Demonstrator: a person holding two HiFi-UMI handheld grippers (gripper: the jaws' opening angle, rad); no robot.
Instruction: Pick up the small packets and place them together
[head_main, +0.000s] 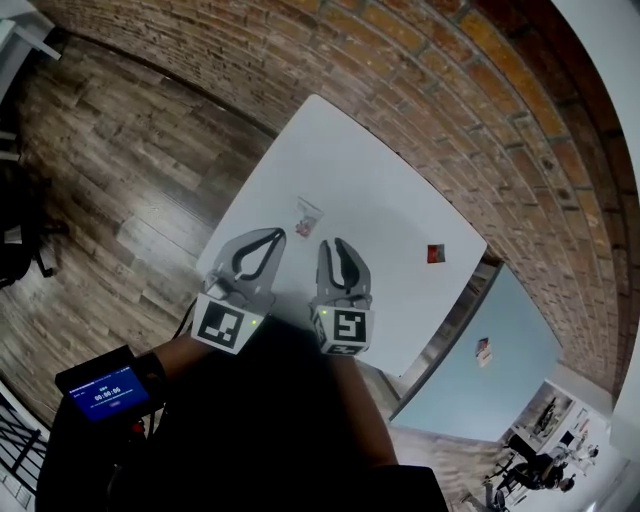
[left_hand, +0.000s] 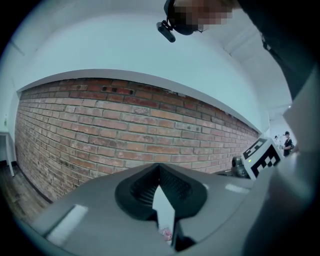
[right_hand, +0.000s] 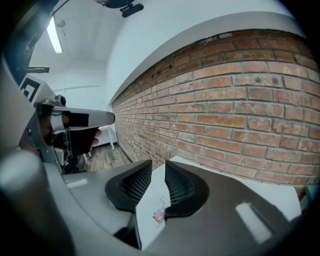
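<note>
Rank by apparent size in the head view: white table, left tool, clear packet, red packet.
1. white table
2. left tool, though it sits nearer the camera, which enlarges it
3. clear packet
4. red packet, only slightly smaller than the clear one

A white table carries a clear packet and, well apart, a red packet.
</note>
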